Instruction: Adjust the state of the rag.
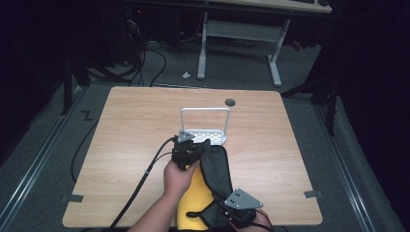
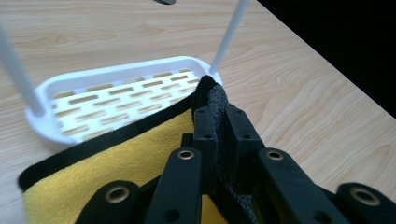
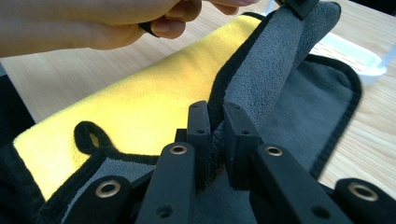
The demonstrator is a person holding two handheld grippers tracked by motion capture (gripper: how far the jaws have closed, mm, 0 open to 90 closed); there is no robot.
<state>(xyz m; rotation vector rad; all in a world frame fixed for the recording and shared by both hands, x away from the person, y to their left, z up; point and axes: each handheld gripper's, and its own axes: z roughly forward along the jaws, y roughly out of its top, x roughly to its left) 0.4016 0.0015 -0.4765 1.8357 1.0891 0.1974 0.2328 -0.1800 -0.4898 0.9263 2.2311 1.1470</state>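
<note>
Left gripper (image 1: 193, 145) is clamped down on the far end of the cloth (image 1: 212, 169), jaws pinched together with a black-edged fold squeezed between them. You can see it really well in the left gripper view, where the dark fuzzy edge sticks up past the jaw tips, and the left gripper (image 2: 215, 116) sits right at the rim of the white rack (image 2: 116, 93). That rack is a slotted plastic tray with thin white posts going up from it, and in the high view the posts join into a hoop handle over the rack (image 1: 205, 112).

Right gripper (image 1: 227, 212) is down at the near edge of the table (image 1: 290, 145), and it's also clamped on the cloth. In the right gripper view the right gripper (image 3: 217, 126) has a grey fold nipped between its jaws, and that fold runs up and away like a ridge toward the other gripper at the top of the picture.

So the cloth is basically stretched between the two grippers. It's yellow on one face, grey on the other, black trim all round, with a little black hanging loop (image 3: 91, 135) near the right gripper's end. The yellow part of the cloth (image 3: 154, 102) lies flat on the wood, the grey part folds up off it. Far end touches or just overlaps the rack's near rim, can't tell which exactly.

The person's left hand (image 1: 179, 176) is wrapped round the left gripper's body, cable trailing off toward the near left corner.
</note>
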